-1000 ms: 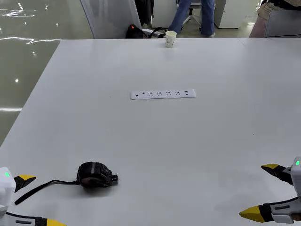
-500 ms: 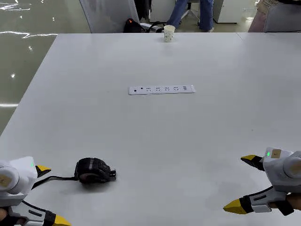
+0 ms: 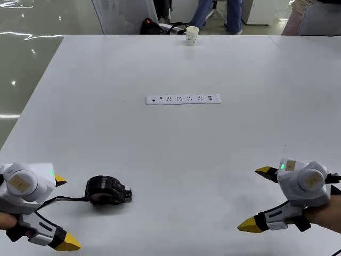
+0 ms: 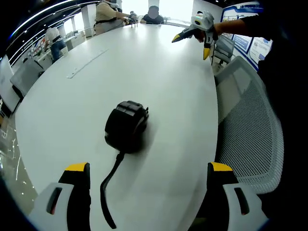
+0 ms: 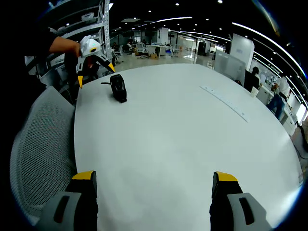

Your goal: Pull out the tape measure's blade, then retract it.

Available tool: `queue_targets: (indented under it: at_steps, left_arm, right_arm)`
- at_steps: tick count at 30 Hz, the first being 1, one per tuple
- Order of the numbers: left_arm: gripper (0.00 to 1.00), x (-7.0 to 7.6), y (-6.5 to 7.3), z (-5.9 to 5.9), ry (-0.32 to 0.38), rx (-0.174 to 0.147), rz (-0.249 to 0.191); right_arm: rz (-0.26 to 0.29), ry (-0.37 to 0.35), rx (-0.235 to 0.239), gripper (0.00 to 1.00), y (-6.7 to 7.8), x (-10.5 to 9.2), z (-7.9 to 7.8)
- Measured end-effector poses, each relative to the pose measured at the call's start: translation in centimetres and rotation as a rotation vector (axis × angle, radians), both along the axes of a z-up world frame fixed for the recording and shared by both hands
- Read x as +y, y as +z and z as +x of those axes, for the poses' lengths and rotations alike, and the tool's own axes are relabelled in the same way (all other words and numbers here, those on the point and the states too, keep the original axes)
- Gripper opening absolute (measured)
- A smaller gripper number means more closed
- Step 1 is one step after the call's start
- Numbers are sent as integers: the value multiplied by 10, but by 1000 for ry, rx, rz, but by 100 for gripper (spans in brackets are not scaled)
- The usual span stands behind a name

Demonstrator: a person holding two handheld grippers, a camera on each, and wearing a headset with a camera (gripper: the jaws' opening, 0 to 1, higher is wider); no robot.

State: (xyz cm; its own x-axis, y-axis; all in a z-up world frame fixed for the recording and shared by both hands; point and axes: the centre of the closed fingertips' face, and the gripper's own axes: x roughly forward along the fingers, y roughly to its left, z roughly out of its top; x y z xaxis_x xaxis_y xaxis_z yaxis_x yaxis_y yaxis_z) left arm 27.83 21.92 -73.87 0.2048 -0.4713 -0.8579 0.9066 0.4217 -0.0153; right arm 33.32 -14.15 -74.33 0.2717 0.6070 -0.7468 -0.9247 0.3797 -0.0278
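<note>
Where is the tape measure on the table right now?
In the head view, the tape measure lies on the near left of the table, just ahead of the open left hand-held gripper, its strap trailing toward it.

Table: a wide white table [image 3: 224,149] with a plain matte top.
On the table: a white power strip [image 3: 183,99] lies midway; a paper cup [image 3: 192,36] stands near the far edge.
Floor: a glossy pale floor [image 3: 26,69] with bright reflections.
Chair: a grey mesh chair [image 4: 250,130] just beside the table's near edge.
Far end: a person's legs [image 3: 218,13] and a dark bag [image 3: 155,26] on the floor.
Ceiling: a dark ceiling [image 5: 202,12] with small lights.
</note>
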Motion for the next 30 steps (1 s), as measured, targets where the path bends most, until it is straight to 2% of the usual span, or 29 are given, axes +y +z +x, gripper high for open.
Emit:
queue_targets:
  at_steps: [4,11,16,26,30]
  left_arm:
    - [99,-3,2,6,-25,10,11]
    - [97,-16,0,10,-82,18,30]
    - [95,-21,-4,21,-131,-1,83]
    - [93,-36,-9,37,-207,3,111]
    - [85,-41,-11,44,-246,-19,108]
  right_arm:
    - [-4,4,13,99,-3,2,4]
    - [-8,41,2,99,-5,11,8]
    - [-11,72,3,99,-6,21,12]
    - [-5,114,-3,99,-5,40,19]
    - [-1,131,-3,99,-5,48,20]
